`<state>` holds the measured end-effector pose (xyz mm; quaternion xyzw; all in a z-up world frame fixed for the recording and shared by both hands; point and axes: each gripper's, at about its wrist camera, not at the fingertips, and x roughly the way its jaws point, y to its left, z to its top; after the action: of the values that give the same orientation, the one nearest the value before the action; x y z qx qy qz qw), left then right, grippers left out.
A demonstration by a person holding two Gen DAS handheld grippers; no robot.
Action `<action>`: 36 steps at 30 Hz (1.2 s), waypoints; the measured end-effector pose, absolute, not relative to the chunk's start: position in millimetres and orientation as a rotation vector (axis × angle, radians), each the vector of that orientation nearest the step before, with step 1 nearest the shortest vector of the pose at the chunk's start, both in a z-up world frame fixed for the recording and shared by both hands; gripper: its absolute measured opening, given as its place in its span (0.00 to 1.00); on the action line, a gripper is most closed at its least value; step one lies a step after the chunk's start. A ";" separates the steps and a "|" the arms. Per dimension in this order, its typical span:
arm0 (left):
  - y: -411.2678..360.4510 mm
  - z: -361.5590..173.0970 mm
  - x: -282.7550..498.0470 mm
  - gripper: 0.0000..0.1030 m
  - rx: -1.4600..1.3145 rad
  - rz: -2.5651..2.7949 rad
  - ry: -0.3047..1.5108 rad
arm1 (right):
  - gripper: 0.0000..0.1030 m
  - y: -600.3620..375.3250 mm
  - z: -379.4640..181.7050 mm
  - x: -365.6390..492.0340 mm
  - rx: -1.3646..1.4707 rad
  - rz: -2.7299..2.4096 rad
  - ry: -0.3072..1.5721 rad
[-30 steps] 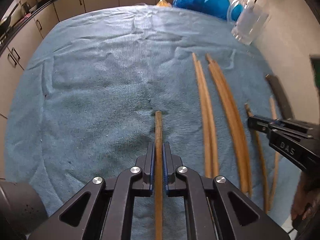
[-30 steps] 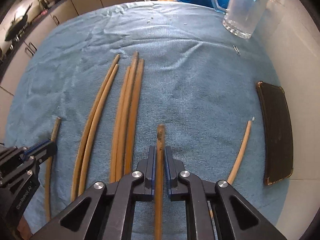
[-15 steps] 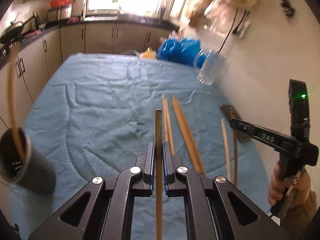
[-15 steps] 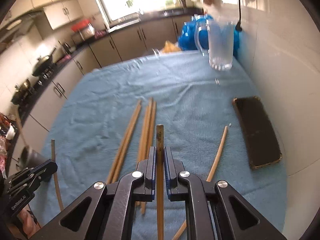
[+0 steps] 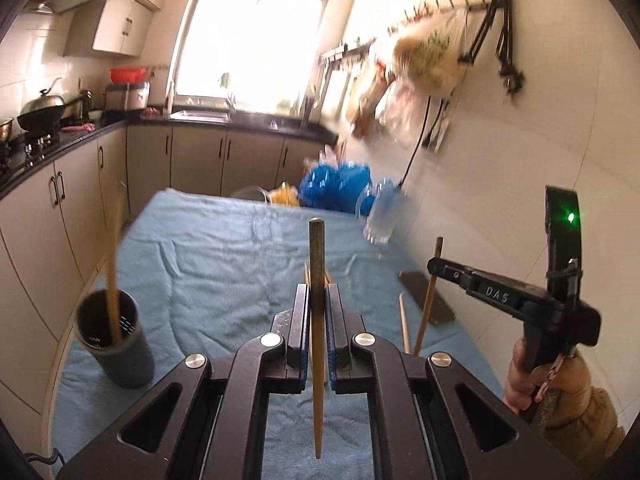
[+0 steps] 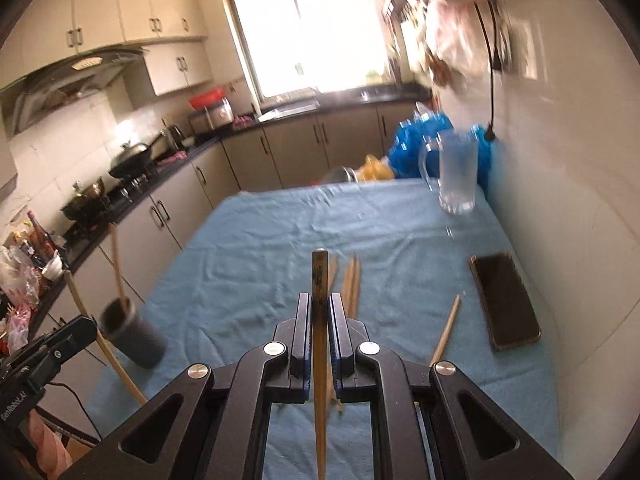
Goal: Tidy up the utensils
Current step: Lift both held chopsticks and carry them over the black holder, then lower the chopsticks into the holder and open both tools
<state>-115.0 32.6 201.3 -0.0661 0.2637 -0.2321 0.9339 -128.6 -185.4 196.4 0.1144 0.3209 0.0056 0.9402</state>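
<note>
While a blue towel (image 5: pixel 208 256) is covering the kitchen table | left gripper (image 5: pixel 316 304) and right gripper (image 6: pixel 320 312) are each clamping a chopstick (image 5: pixel 317 280), now raised off the towel, window newly in view.

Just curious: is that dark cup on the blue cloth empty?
No. The cup stands upright with one chopstick sticking out of it.

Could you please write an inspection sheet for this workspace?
Surface: blue towel covering the table.
Job's things: dark holder with one chopstick inside; loose chopsticks on the towel.
Clutter: phone, glass mug, blue bag.
Grippers: left gripper shut on a chopstick; right gripper shut on another chopstick.
Cables: black cord on the wall.
Surroundings: kitchen cabinets, stove, window.
</note>
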 end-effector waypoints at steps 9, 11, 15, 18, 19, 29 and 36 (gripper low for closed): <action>105.6 262.9 -128.5 0.06 -0.200 -0.393 0.389 | 0.08 -130.1 249.1 -114.3 0.213 0.115 0.542; 125.0 276.2 -125.8 0.06 -0.205 -0.351 0.356 | 0.08 -112.9 264.0 -107.2 0.221 0.153 0.510; 156.1 290.5 -113.8 0.06 -0.213 -0.267 0.311 | 0.08 -75.4 289.7 -92.7 0.240 0.230 0.449; 178.9 292.3 -98.0 0.06 -0.233 -0.218 0.306 | 0.08 -42.4 304.4 -76.9 0.253 0.285 0.410; 186.2 291.0 -90.8 0.06 -0.240 -0.203 0.310 | 0.08 -33.8 307.8 -72.3 0.253 0.294 0.406; 220.5 253.3 -26.5 0.06 -0.240 -0.107 0.390 | 0.08 45.3 283.4 -2.0 0.271 0.361 0.448; 221.7 204.5 8.8 0.06 -0.253 -0.106 0.510 | 0.08 60.9 220.4 34.0 0.236 0.324 0.604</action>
<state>8.8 221.7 204.5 -0.1246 0.2514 -0.0522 0.9584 34.0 60.9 220.4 0.1156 0.2954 0.1587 0.9350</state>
